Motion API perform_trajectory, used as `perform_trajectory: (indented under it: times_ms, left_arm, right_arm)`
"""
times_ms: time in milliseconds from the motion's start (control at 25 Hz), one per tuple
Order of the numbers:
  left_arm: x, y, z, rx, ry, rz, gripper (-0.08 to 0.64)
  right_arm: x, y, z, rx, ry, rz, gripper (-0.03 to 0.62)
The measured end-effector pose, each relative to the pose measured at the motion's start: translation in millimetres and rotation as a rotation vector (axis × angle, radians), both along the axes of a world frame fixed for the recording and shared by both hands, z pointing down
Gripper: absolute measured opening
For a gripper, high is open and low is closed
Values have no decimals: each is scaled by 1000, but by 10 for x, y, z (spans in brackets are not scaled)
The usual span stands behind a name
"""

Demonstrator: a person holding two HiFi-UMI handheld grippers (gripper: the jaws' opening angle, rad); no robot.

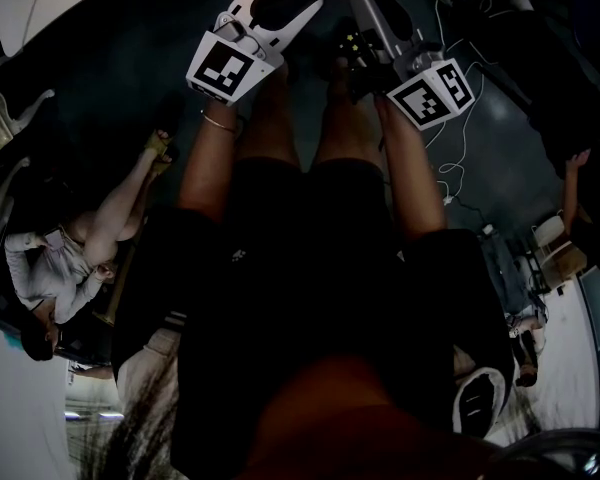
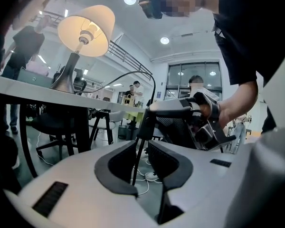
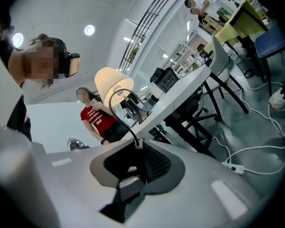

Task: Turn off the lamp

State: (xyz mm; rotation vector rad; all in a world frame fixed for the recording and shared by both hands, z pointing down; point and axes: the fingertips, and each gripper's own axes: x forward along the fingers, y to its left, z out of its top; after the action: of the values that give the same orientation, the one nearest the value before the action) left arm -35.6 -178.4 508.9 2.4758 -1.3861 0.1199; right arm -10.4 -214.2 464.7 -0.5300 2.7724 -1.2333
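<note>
Lamp (image 2: 83,30) is lit, standing on the white worktop (image 2: 19,87). Black cord (image 2: 128,75) arcs out from near the lamp base, past the worktop edge, and drops below lamp level. Right hand-held gripper (image 3: 137,145) is clamped on the cord at a small block in the line, lower than the lamp and off to its side. Left hand-held gripper (image 2: 141,151) sits just under that grip, jaws narrow but apart, with the cord running through the gap. Pad contact can't be made out.
</note>
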Motion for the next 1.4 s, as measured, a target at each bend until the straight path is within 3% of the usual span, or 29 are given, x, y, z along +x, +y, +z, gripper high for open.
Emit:
perform_trajectory:
  times_ms: [520,1200,1400]
  left_arm:
    - [8,-3,21,10,27,-11,44]
    - [110,135,32,6,-48,44,15]
    - [152,166,2,-13,-4,17,15]
  right_arm:
    - [41,27,-48,-74,-92,13,60]
    - [-28,82,-18,-62,-121,-42,64]
    - [-26,149,19,-77,-112,-66,69]
